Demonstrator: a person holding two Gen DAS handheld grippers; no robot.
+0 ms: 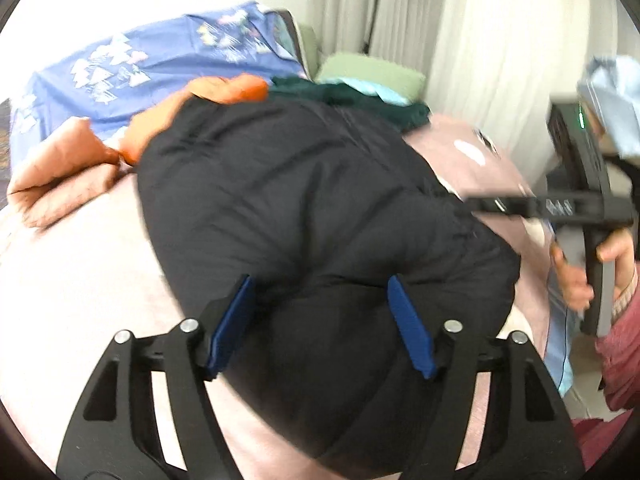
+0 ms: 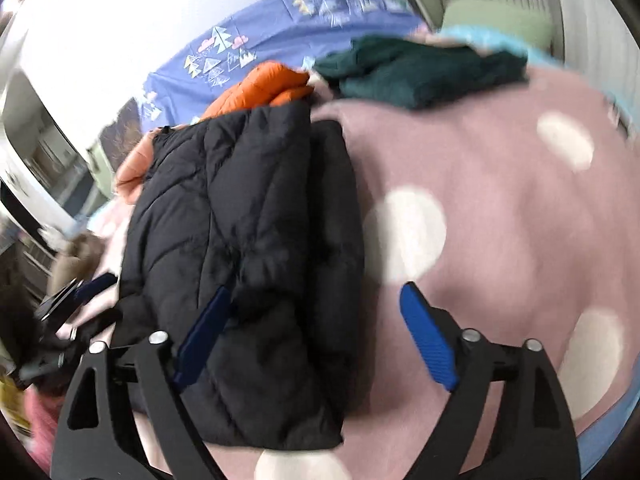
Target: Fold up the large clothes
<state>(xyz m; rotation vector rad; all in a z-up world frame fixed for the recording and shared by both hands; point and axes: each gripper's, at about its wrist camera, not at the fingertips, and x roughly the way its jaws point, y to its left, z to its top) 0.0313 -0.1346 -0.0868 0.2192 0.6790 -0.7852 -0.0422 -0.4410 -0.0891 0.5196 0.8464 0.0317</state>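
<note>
- The black puffer jacket (image 1: 312, 208) lies folded into a thick, compact bundle on the pink blanket with white dots (image 2: 520, 200) that covers the bed; every place below is given relative to this jacket.
- The left tool (image 1: 322, 324) hangs over the jacket's near end with both blue pads spread. The quilted fabric shows between them, but neither pad presses on it, so the tool is released.
- The right tool (image 2: 316, 336) is also spread wide. One pad is over the jacket's near right edge and the other is over bare blanket beside it, gripping nothing.
- In the left wrist view the right tool sits off the jacket's right side, held by a person's hand (image 1: 576, 276) in a dark red sleeve (image 1: 624, 340).
- Both tools being free suggests the fold has been laid down and let go, with the padding's bulk keeping the bundle in shape.
- An orange puffer jacket (image 2: 268, 84) lies just behind the black one, touching its far end. A dark green garment (image 2: 420, 72) sits farther back to the right, probably waiting to be folded.
- A blue sheet printed with trees (image 1: 140, 64) covers the area beyond the jacket, and white curtains (image 1: 480, 40) hang behind to the right.
</note>
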